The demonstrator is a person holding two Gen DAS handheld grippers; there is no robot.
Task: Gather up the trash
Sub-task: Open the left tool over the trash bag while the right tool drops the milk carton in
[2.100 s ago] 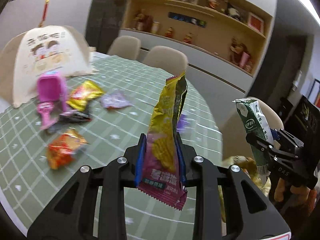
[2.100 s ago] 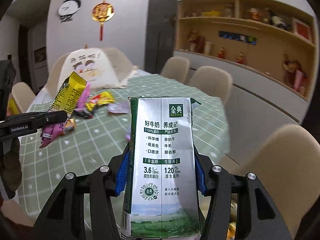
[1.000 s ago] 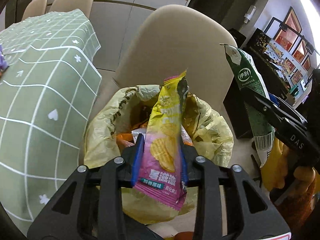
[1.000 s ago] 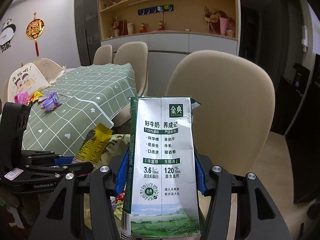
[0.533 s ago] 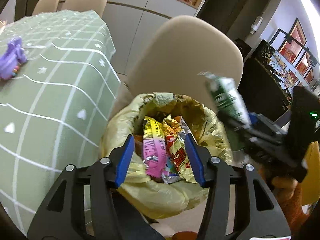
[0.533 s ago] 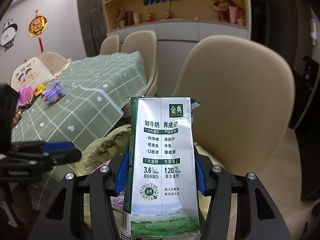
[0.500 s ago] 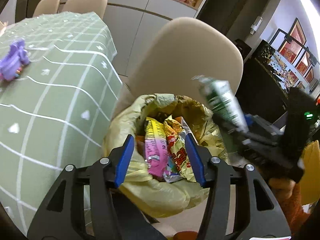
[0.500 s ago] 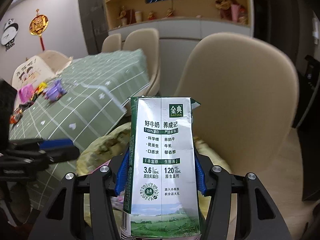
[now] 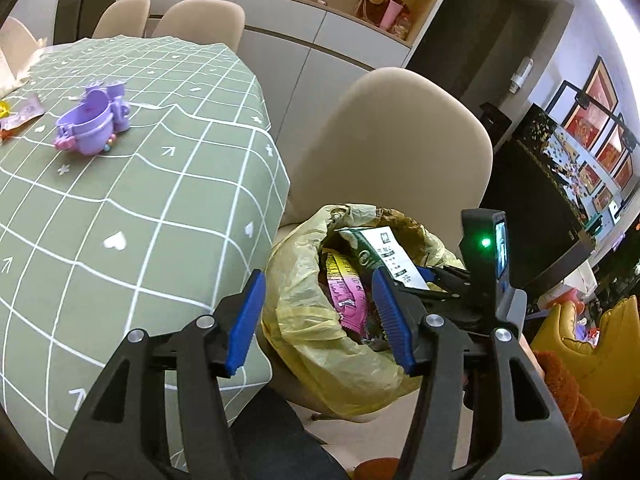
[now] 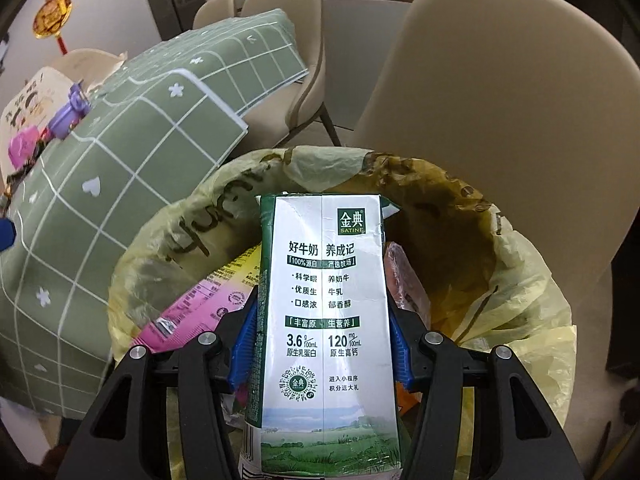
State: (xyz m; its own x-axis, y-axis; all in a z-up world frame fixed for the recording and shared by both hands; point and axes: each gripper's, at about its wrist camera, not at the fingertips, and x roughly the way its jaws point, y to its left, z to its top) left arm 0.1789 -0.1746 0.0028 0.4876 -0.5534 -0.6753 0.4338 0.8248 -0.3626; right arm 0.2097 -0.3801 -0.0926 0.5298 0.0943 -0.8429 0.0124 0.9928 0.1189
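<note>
My right gripper [image 10: 320, 350] is shut on a green and white milk carton [image 10: 323, 304] and holds it over the mouth of the yellow trash bag [image 10: 532, 280]. In the left wrist view the carton [image 9: 380, 254] pokes into the bag [image 9: 304, 300] with the right gripper [image 9: 436, 276] behind it. A pink and yellow chip packet [image 9: 346, 292] lies inside the bag; it also shows in the right wrist view [image 10: 200, 300]. My left gripper [image 9: 320, 316] is open and empty, just in front of the bag.
A beige chair [image 9: 400, 136] stands behind the bag. The table with a green checked cloth [image 9: 120, 200] lies to the left. A purple toy [image 9: 92, 124] and several wrappers [image 10: 24, 148] sit on it. More chairs [image 9: 200, 24] and shelves stand behind.
My left gripper let go of the chip packet into the bag and drew back toward the table. My right gripper tilted down and lowered the milk carton into the bag's mouth.
</note>
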